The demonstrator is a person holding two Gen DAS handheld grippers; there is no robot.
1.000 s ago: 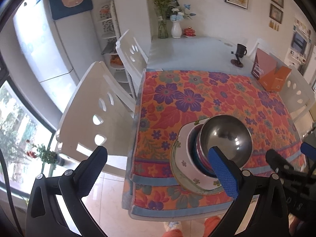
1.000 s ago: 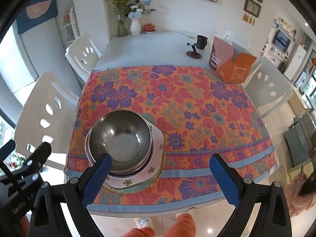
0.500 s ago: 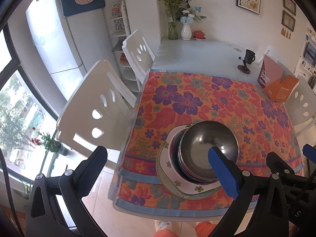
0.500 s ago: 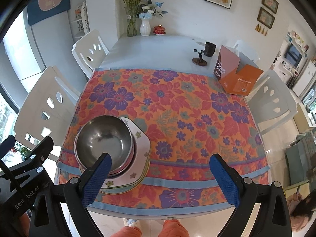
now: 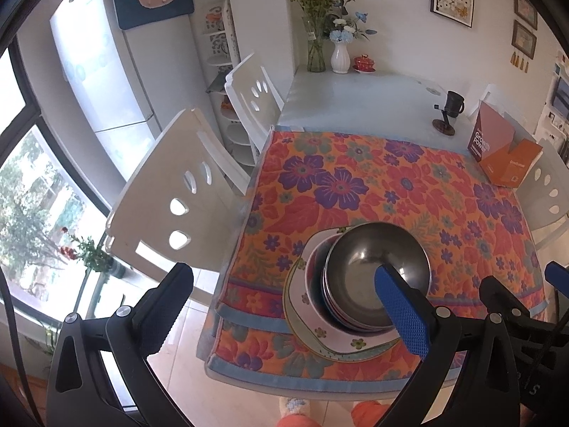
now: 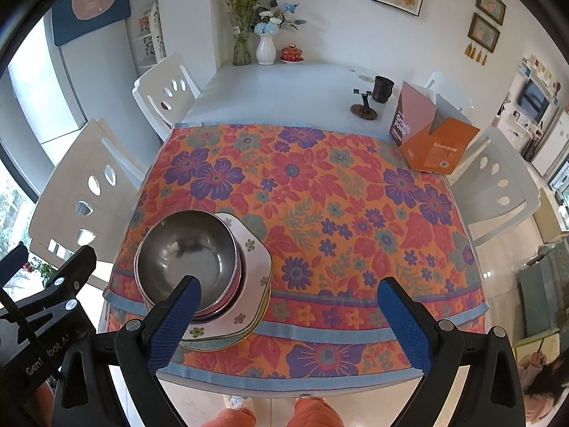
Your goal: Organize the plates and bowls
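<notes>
Both grippers spread wide, holding nothing.

The left gripper point(image 5: 284, 306) and the right gripper point(image 6: 288, 316) each have the jaws far apart, with nothing between the blue pads point(image 6: 403, 327). The left gripper is beside the right gripper, on its left.

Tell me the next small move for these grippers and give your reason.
Probably hold both back rather than reach in. The steel bowl sits nested on the other bowls and the floral plates at the cloth's near corner, and both the left gripper and right gripper are open and empty, so the stack looks finished.
</notes>
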